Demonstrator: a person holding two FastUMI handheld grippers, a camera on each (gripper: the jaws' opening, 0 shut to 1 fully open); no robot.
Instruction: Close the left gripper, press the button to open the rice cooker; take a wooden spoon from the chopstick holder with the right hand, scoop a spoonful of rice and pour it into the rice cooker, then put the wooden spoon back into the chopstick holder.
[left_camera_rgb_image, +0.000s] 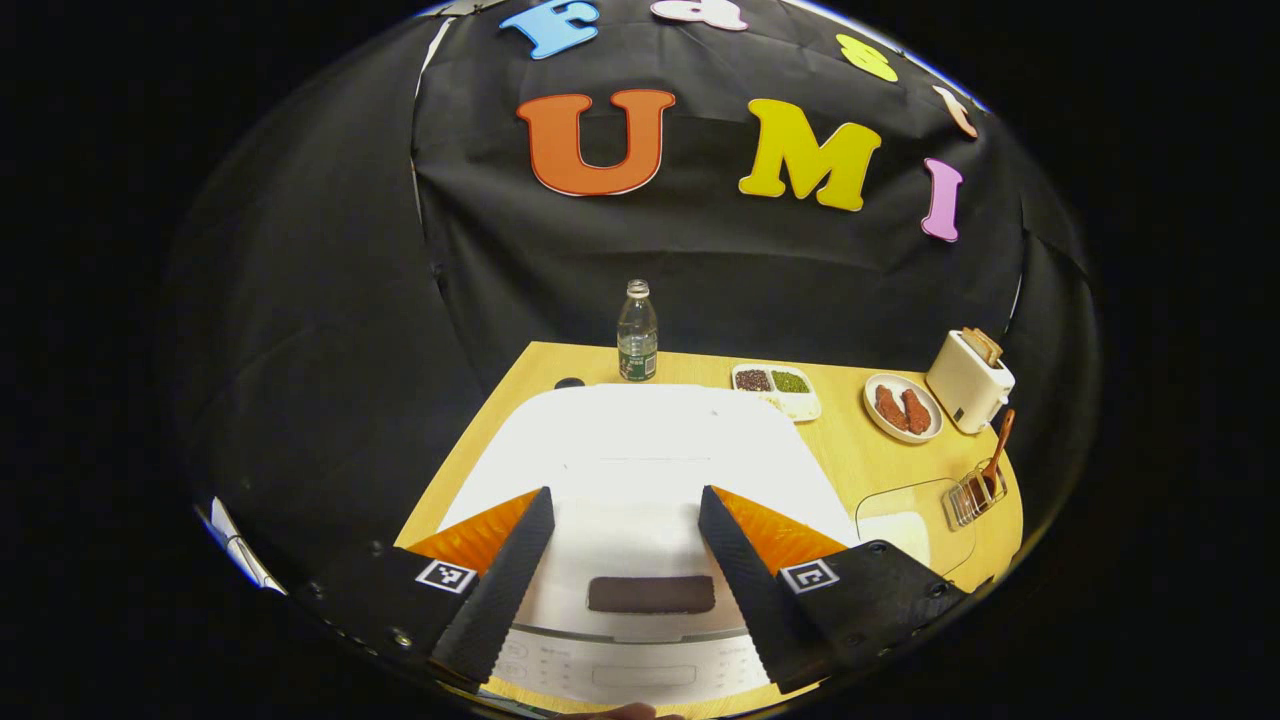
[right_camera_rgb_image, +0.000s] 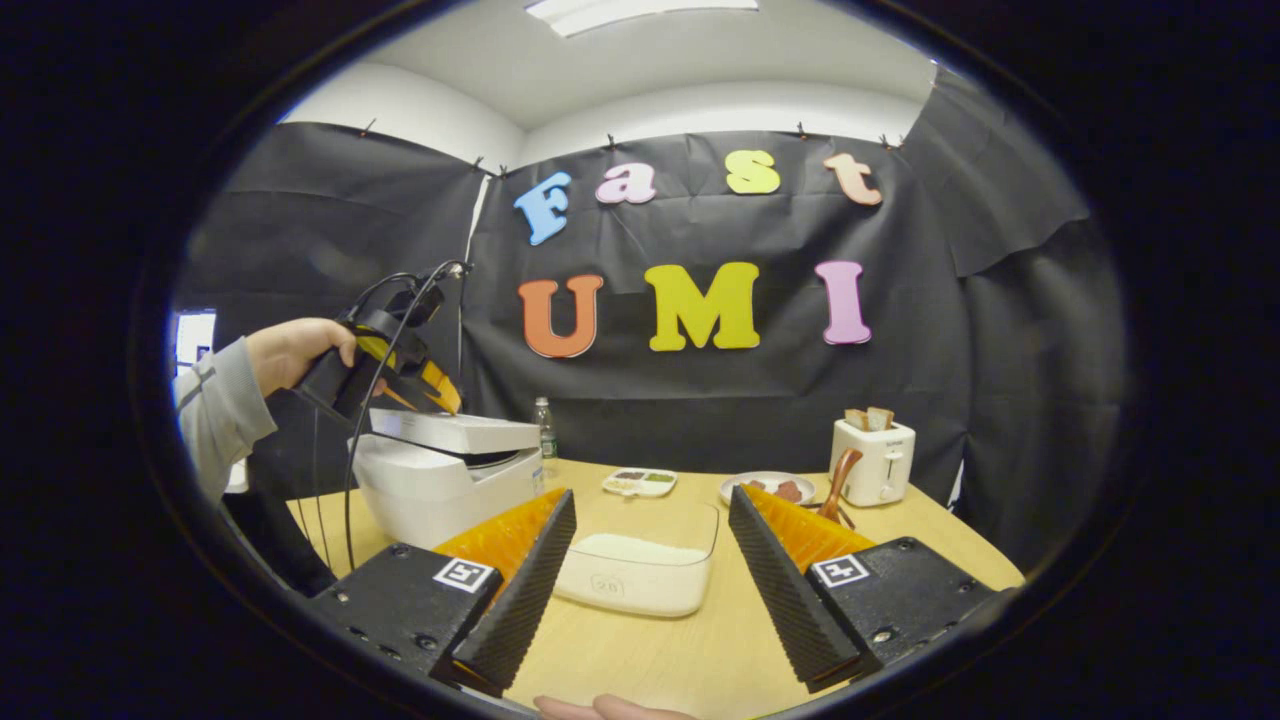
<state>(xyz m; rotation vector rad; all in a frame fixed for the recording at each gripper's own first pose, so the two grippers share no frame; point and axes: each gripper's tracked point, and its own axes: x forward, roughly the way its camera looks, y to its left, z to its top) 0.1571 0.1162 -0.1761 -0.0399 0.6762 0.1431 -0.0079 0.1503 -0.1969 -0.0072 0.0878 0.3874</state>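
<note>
White rice cooker (left_camera_rgb_image: 640, 470) under spread left jaws, lid ajar in right gripper view, right jaws spread.

In my left gripper view the rice cooker (left_camera_rgb_image: 640, 470) sits lower centre, a bottle (left_camera_rgb_image: 637, 332) behind it; the toaster (left_camera_rgb_image: 968, 380) stands far right, the chopstick holder (left_camera_rgb_image: 973, 495) below it with a wooden spoon (left_camera_rgb_image: 998, 447) in it.

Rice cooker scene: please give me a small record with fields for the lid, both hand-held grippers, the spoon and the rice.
rice cooker lid: lifted slightly ajar
left hand-held gripper: open, above the cooker's front
right hand-held gripper: open, holding nothing, facing the rice container
wooden spoon: standing in the wire chopstick holder
rice container: clear, on the table, holding white rice
</note>
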